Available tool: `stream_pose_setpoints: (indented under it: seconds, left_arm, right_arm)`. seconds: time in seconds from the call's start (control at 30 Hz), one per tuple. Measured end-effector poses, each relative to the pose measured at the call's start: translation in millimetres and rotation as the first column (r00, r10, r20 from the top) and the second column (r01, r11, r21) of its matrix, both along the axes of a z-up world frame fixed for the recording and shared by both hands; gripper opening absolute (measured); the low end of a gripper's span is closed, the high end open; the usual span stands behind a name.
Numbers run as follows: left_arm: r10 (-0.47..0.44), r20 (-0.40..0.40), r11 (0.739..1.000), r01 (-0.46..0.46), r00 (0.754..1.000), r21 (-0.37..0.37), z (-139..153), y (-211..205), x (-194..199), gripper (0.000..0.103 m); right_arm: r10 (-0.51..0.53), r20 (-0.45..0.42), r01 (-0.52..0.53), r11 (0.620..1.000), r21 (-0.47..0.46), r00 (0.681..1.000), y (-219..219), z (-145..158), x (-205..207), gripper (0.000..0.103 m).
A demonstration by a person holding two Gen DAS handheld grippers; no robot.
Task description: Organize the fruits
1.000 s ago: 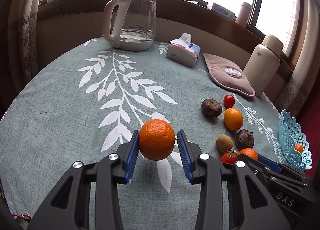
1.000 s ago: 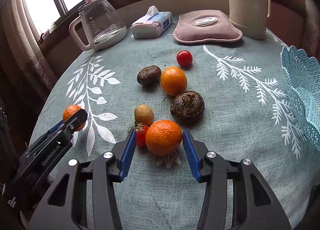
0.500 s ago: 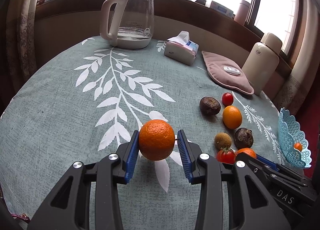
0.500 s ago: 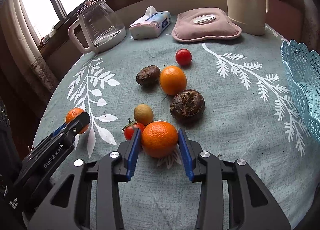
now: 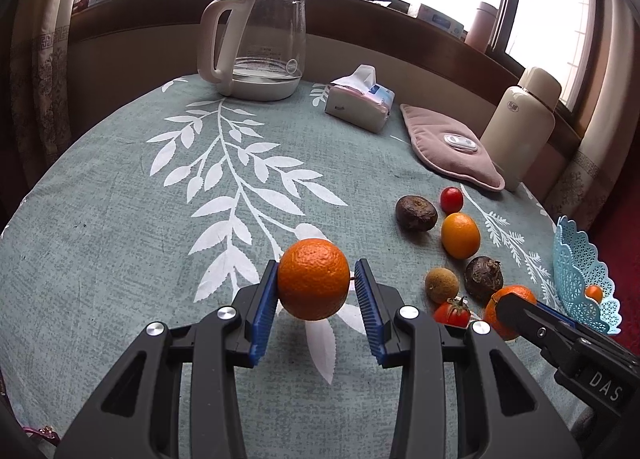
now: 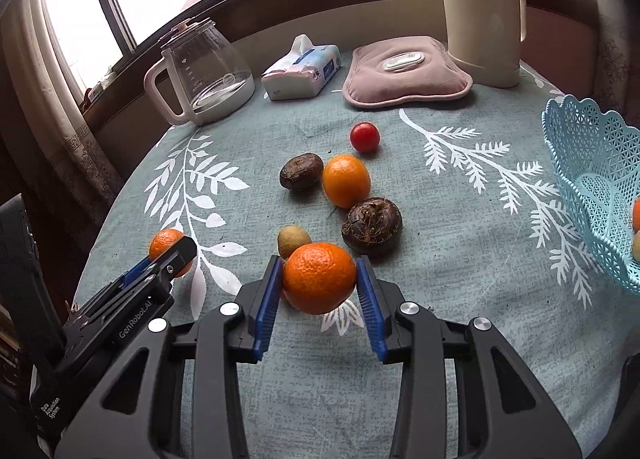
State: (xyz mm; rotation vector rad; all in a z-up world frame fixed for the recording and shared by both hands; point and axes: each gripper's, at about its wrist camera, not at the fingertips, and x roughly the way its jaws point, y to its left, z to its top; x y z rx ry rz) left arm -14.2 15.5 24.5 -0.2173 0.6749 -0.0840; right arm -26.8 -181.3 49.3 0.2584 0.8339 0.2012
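Note:
My left gripper (image 5: 316, 289) is shut on an orange (image 5: 313, 279) and holds it just above the cloth. The right gripper (image 6: 319, 285) is shut on a second orange (image 6: 319, 277), which hides most of a tomato (image 5: 452, 311) behind it. Beyond it lie a kiwi (image 6: 294, 240), two dark brown fruits (image 6: 372, 225) (image 6: 301, 171), a smooth orange (image 6: 346, 181) and a cherry tomato (image 6: 364, 136). A light blue lattice basket (image 6: 592, 163) stands at the right edge with some fruit inside.
At the back of the round table (image 5: 120, 219) stand a glass kettle (image 5: 264, 55), a tissue pack (image 5: 358, 103), a pink heat pad (image 5: 452, 155) and a cream flask (image 5: 520, 127). The table edge curves away on the left.
The right gripper's jaws have shut on the orange that lay between them, and the tomato is now mostly hidden. The left gripper keeps its orange and has not moved.

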Motion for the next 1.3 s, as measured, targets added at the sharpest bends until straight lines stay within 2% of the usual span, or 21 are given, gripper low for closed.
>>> stream_pose_setpoints:
  seconds: [0.7, 0.97, 1.3]
  left_arm:
    - [0.008, 0.026, 1.0, -0.008, 1.0, 0.014, 3.7, -2.1, -4.3, 0.039]
    - [0.011, 0.027, 1.0, -0.012, 1.0, 0.013, 4.0, -1.7, -4.8, 0.039]
    - [0.013, 0.023, 1.0, -0.013, 1.0, 0.009, 3.1, -1.0, -4.4, 0.039]
  right_arm:
    - [-0.138, 0.099, 0.137, 0.99, 0.02, 0.986, -46.5, 36.7, -23.5, 0.039]
    - [-0.249, 0.12, 0.247, 0.968, 0.033, 0.961, -85.5, 44.5, -33.0, 0.039]
    - [-0.38, 0.133, 0.379, 0.925, 0.037, 0.915, -133.7, 48.6, -44.2, 0.039]
